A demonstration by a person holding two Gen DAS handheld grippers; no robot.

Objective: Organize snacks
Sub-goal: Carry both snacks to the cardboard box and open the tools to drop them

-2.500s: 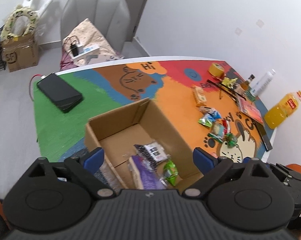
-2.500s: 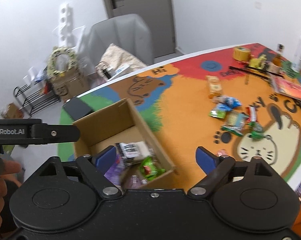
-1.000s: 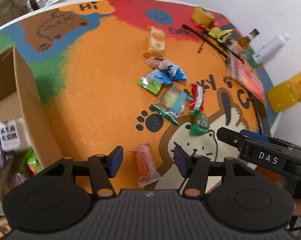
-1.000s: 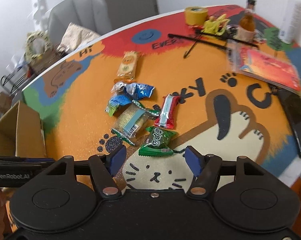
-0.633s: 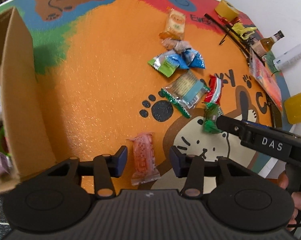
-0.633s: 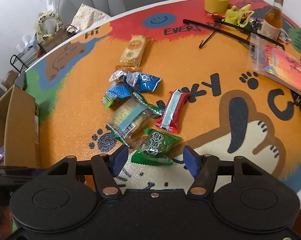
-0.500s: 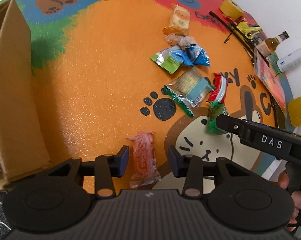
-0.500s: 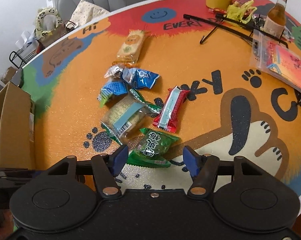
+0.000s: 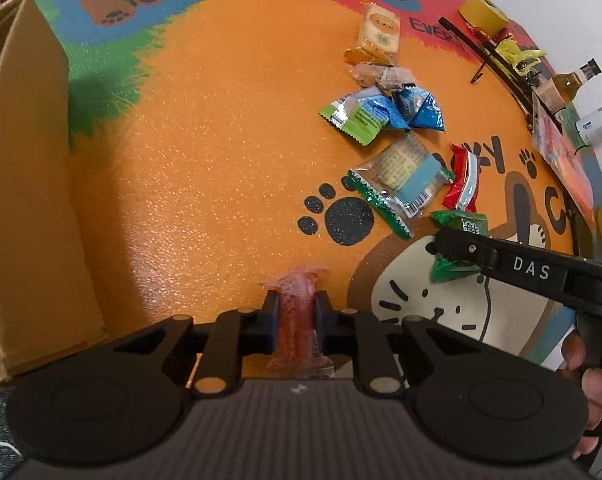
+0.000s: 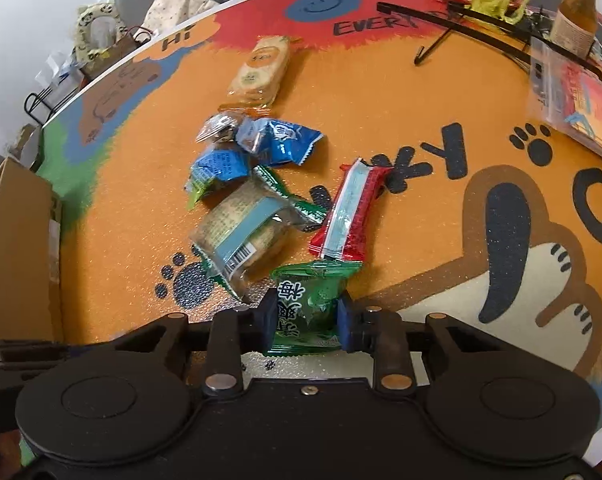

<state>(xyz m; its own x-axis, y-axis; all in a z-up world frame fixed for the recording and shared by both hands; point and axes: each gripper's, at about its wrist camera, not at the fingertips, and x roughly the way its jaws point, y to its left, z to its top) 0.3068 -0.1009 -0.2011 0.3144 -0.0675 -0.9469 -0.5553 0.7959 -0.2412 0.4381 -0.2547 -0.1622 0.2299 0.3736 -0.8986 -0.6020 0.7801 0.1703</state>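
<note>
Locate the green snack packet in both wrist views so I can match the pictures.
Left wrist view: the green snack packet is at right of centre, partly behind the right claw's black finger.
Right wrist view: the packet is at bottom centre, pinched in the right claw.
Shared landmark: the red snack bar lies just beyond it in both views.

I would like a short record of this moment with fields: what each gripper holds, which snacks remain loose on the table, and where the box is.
left gripper: shut on the pink translucent snack packet, at the table surface
right gripper: shut on the green foil snack packet
loose snacks: red bar wrapper, clear cracker pack with blue band, two blue packets, orange-labelled biscuit pack
cardboard box: left side of the colourful table mat, open
stage: both packets gripped, not yet in the box
</note>
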